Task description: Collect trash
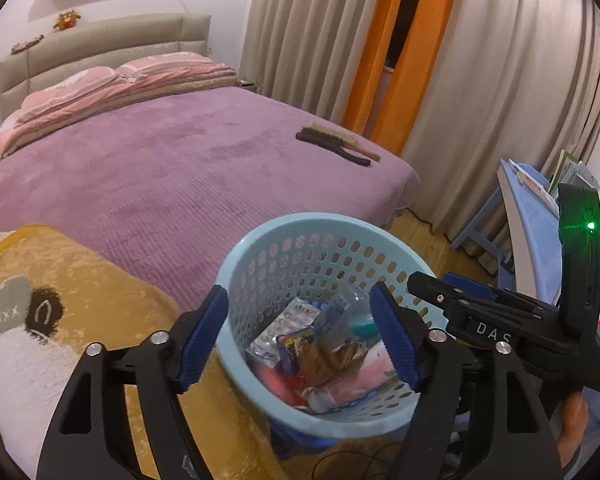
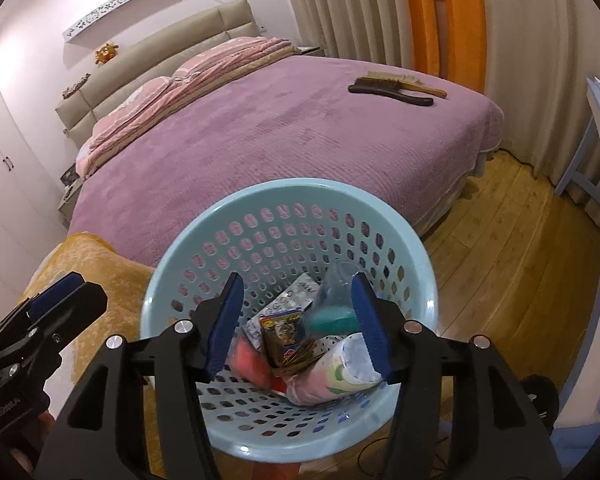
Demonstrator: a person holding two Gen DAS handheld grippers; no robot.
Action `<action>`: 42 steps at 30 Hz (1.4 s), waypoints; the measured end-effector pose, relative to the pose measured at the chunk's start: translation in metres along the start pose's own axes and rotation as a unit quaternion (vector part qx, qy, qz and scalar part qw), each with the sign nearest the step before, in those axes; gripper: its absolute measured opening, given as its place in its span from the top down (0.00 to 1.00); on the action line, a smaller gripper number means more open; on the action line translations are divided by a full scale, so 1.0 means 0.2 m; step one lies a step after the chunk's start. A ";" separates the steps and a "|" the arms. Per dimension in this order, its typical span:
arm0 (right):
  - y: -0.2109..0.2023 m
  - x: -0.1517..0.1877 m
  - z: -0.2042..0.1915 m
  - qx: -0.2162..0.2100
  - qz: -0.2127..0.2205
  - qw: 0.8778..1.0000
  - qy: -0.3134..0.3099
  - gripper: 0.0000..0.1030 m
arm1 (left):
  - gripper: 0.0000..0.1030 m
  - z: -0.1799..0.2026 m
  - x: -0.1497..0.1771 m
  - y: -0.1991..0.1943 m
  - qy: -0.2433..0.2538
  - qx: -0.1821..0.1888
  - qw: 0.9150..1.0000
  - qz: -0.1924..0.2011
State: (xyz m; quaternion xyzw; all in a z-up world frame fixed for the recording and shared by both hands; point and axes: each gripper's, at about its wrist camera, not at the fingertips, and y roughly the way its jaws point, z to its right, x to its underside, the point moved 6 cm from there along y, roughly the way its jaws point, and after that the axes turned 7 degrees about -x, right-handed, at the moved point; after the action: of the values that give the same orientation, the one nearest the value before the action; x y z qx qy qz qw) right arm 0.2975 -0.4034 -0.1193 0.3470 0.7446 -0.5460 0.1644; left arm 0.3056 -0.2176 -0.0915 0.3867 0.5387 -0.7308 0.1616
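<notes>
Both grippers are being held over the light blue basket (image 2: 288, 216), which is standing on the wooden floor (image 2: 512, 240) at the foot of the bed (image 2: 284, 136). The left gripper (image 1: 300, 340) is being pointed down at the basket's mouth with its fingers (image 1: 202, 336) standing apart and nothing between them; one finger is seen outside the near rim and the other over the inside. The right gripper (image 2: 300, 328) is being aimed more squarely into the basket, its fingers (image 2: 370, 328) also apart and empty, with the collected trash seen in the gap below them.

The trash is lying in the bottom of the basket: a foil wrapper (image 1: 278, 338), a clear plastic bottle (image 2: 336, 280) with a teal cap, a printed snack packet (image 2: 284, 320), a crumpled brown piece (image 1: 332, 362) and a pink-and-white soft pack (image 2: 332, 376). All of it is being seen below and ahead of both pairs of fingers, well inside the rim, so the drop looks finished and nothing is being carried.

On the purple bedspread no loose litter is being made out; only two brushes (image 2: 396, 88) are lying side by side near the far corner, handles pointing toward the curtain (image 2: 340, 8) side. They are lying well apart from both grippers, toward the right, so the right hand is judged the nearer one. Whether they count as trash cannot be told.
</notes>
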 end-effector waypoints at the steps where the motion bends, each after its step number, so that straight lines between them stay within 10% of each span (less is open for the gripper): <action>1: -0.01 0.00 -0.02 -0.002 0.001 1.000 -0.003 0.49 | 0.26 -0.02 0.00 -0.03 -0.002 -0.002 1.000 0.005; 24: -0.47 0.21 -0.66 -0.032 0.097 0.988 -0.119 0.44 | 0.10 -0.28 0.13 -0.82 -0.024 -0.094 0.985 0.144; 35: -0.56 0.30 -0.81 -0.025 0.166 0.972 -0.162 0.44 | 0.10 -0.60 0.41 -0.90 -0.046 -0.207 0.960 0.181; 42: -0.54 0.36 -0.88 -0.002 0.179 0.965 -0.189 0.44 | 0.10 -0.72 0.45 -0.90 -0.079 -0.196 0.959 0.189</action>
State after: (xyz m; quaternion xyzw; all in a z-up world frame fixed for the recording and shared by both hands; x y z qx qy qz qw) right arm 0.1950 -0.2331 -0.0268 0.3650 0.6267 -0.5617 0.3982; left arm 0.1869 -0.0049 -0.0562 0.3838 0.5736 -0.5954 0.4113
